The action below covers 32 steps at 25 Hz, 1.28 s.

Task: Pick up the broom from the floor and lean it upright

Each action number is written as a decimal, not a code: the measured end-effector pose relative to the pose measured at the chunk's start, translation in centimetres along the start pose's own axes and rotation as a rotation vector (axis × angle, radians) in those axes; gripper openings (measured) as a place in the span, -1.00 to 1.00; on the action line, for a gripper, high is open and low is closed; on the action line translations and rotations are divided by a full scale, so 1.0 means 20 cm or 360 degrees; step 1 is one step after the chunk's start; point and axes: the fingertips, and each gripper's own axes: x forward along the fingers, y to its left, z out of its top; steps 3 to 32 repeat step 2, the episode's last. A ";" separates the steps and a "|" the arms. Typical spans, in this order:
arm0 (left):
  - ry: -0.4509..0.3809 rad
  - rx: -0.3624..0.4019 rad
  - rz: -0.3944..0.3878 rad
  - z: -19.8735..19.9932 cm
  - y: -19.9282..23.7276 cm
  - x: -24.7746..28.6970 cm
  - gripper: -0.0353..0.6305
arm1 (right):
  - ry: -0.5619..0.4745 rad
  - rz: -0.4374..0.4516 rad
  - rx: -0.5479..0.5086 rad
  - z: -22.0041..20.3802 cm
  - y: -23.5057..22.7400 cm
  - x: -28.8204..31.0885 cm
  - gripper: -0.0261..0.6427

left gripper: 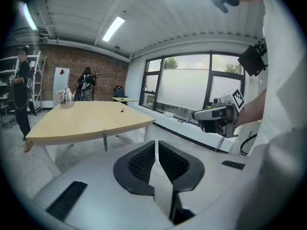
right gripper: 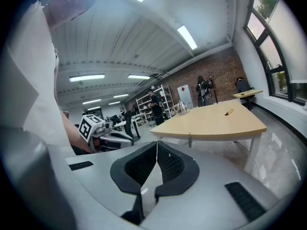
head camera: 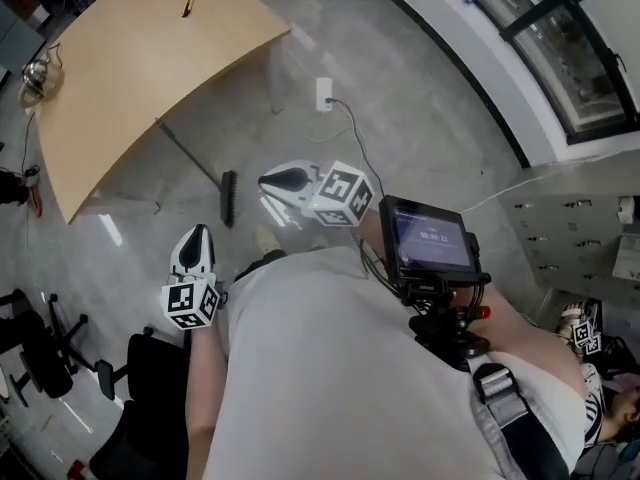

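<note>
The broom (head camera: pixel 228 198) stands with its dark brush head on the floor and its thin handle slanting up to the edge of the wooden table (head camera: pixel 140 78). The handle's top (left gripper: pixel 105 137) pokes up at the table edge in the left gripper view, and the handle top (right gripper: pixel 190 139) also shows in the right gripper view. My left gripper (head camera: pixel 196 236) hovers near the brush head, its jaws shut with nothing between them (left gripper: pixel 156 153). My right gripper (head camera: pixel 272 180) is just right of the brush head, also shut and empty (right gripper: pixel 156 158).
A pen (head camera: pixel 188 2) and a kettle (head camera: pixel 37 71) lie on the table. A socket with a cable (head camera: pixel 324 93) sits on the floor beyond. A black office chair (head camera: pixel 150 388) stands at the lower left, drawer cabinets (head camera: pixel 560 228) at the right. People stand far off (left gripper: pixel 21 95).
</note>
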 end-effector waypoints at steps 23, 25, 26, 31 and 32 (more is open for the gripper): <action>0.0007 0.0004 -0.0021 0.02 0.00 0.04 -0.81 | 0.0007 -0.0008 0.0000 0.02 -0.03 0.00 -0.86; 0.0007 0.0004 -0.0021 0.02 0.00 0.04 -0.81 | 0.0007 -0.0008 0.0000 0.02 -0.03 0.00 -0.86; 0.0007 0.0004 -0.0021 0.02 0.00 0.04 -0.81 | 0.0007 -0.0008 0.0000 0.02 -0.03 0.00 -0.86; 0.0007 0.0004 -0.0021 0.02 0.00 0.04 -0.81 | 0.0007 -0.0008 0.0000 0.02 -0.03 0.00 -0.86; 0.0007 0.0004 -0.0021 0.02 0.00 0.04 -0.81 | 0.0007 -0.0008 0.0000 0.02 -0.03 0.00 -0.86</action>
